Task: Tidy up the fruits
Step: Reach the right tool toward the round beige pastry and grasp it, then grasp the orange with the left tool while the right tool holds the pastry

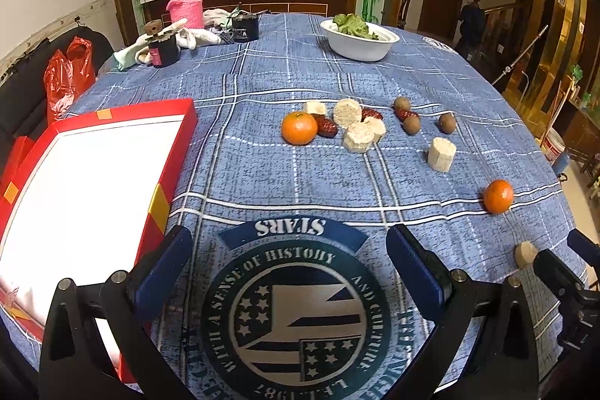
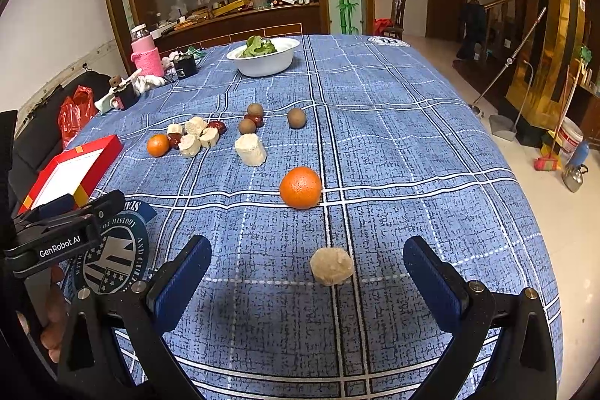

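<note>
Fruit lies scattered on the blue checked tablecloth (image 1: 300, 175). A cluster holds an orange (image 1: 299, 128), red dates (image 1: 325, 126), pale cut chunks (image 1: 347, 112) and brown round fruits (image 1: 411, 124). A separate pale chunk (image 1: 441, 154) stands to the right. A second orange (image 2: 300, 187) sits alone, nearer me. Just ahead of my open right gripper (image 2: 307, 278) lies a small tan piece (image 2: 331, 265), between the fingers' line but untouched. My left gripper (image 1: 288, 272) is open over the round printed emblem, holding nothing. A red box (image 1: 93, 182) with a white inside lies open at the left.
At the far end stand a white bowl of greens (image 1: 359, 40), a pink bottle (image 1: 184, 0), a dark jar (image 1: 245, 28) and white cloths (image 1: 195, 38). A red plastic bag (image 1: 67, 74) hangs off the left edge. The table's right edge drops to a tiled floor.
</note>
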`<state>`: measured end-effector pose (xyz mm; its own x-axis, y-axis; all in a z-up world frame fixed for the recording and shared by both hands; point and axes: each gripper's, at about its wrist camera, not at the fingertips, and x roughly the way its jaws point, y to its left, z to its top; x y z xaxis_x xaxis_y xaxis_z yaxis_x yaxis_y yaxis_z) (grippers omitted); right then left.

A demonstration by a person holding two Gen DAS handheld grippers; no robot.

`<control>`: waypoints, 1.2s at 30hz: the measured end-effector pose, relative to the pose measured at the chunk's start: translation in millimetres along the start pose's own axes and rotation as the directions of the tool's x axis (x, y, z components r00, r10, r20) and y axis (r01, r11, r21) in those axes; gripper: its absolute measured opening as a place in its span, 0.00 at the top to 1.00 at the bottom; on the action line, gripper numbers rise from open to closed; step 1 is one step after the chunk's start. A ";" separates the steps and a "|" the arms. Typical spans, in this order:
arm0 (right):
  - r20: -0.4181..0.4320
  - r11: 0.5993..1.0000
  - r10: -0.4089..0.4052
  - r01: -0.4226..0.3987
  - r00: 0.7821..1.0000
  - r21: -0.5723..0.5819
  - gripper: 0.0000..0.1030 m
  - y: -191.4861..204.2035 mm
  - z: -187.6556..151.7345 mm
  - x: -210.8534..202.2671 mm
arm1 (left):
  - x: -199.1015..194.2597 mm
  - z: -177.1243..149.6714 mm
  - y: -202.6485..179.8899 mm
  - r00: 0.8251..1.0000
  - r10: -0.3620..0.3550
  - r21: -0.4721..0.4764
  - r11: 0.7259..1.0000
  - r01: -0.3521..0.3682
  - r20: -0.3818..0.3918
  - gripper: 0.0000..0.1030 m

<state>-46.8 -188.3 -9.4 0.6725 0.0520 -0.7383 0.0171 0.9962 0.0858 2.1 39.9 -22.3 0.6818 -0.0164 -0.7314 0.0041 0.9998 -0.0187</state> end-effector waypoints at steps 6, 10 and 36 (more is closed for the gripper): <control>-0.011 1.000 -0.006 0.006 1.000 0.015 0.00 -11.2 -6.1 -0.9 | -0.3 -0.5 6.2 1.000 0.001 -0.007 1.000 -0.001 -0.001 0.00; -0.005 1.000 -0.001 0.001 1.000 0.017 0.00 -12.0 -2.9 -0.4 | -0.6 -0.6 6.6 1.000 -0.007 -0.005 1.000 0.007 -0.005 0.00; -0.112 0.998 0.013 -0.006 0.994 0.059 0.70 -24.0 -10.7 32.6 | -10.3 6.5 -41.2 0.997 -0.076 0.103 0.992 0.074 0.017 0.00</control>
<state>-33.2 -209.7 -42.6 0.5860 0.0722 -0.8071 0.0567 0.9899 0.1298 -0.3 -1.0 -9.6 0.6917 -0.0920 -0.7163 0.1299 0.9915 -0.0020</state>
